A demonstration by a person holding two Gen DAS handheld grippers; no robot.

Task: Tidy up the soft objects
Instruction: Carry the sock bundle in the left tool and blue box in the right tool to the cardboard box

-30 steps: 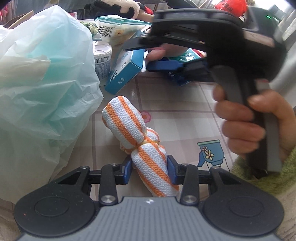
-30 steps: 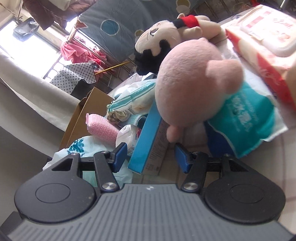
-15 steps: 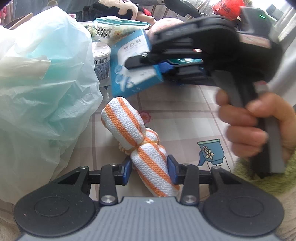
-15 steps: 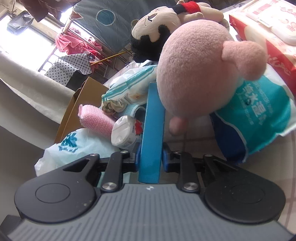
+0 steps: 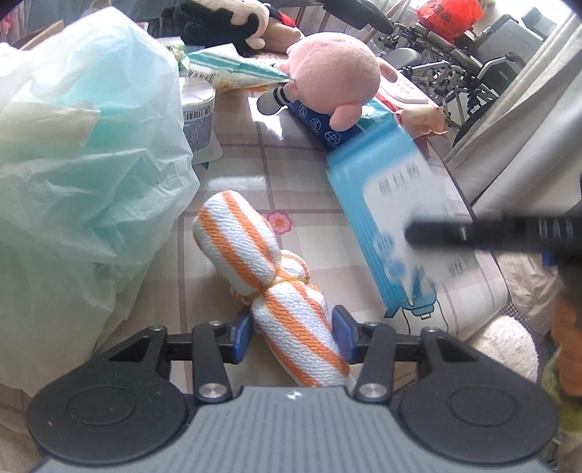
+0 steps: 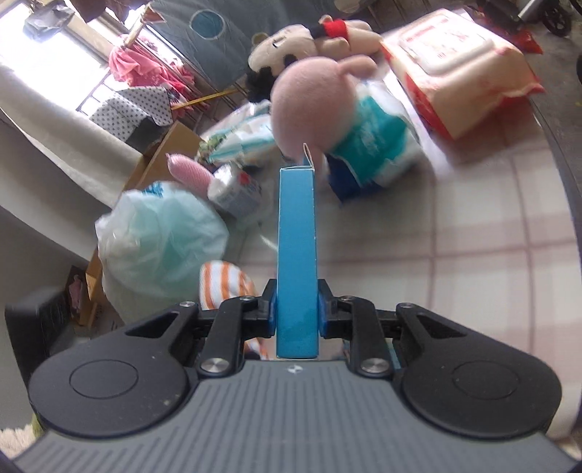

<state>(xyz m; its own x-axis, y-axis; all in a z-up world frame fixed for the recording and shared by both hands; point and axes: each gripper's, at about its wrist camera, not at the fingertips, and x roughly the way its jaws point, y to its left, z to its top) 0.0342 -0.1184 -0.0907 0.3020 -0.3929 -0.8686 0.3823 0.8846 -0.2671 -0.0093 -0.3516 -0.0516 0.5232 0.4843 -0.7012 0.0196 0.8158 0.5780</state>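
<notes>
An orange-and-white striped rolled towel point(image 5: 262, 262) lies on the checked tablecloth point(image 5: 283, 174). Its near end sits between the blue pads of my left gripper point(image 5: 293, 336). The jaws are opening and the pads stand just off the cloth. My right gripper point(image 6: 296, 316) is shut on a thin blue box point(image 6: 296, 254) and holds it on edge above the table. In the left wrist view the same box point(image 5: 393, 218) hangs blurred at the right, with a black right finger point(image 5: 473, 236) across it. The towel point(image 6: 222, 283) shows left of the right jaws.
A pink plush point(image 5: 334, 76) lies on teal tissue packs point(image 6: 374, 145), with a black-and-cream doll point(image 5: 218, 18) behind. A bulky pale green plastic bag point(image 5: 80, 145) fills the left, and a white canister point(image 5: 198, 109) stands beside it. A red-and-white wipes pack point(image 6: 462, 62) lies near the table's right edge point(image 5: 469, 203).
The right gripper closed on the blue box, lifted it off the table and carried it right and nearer. The left pads spread slightly away from the towel.
</notes>
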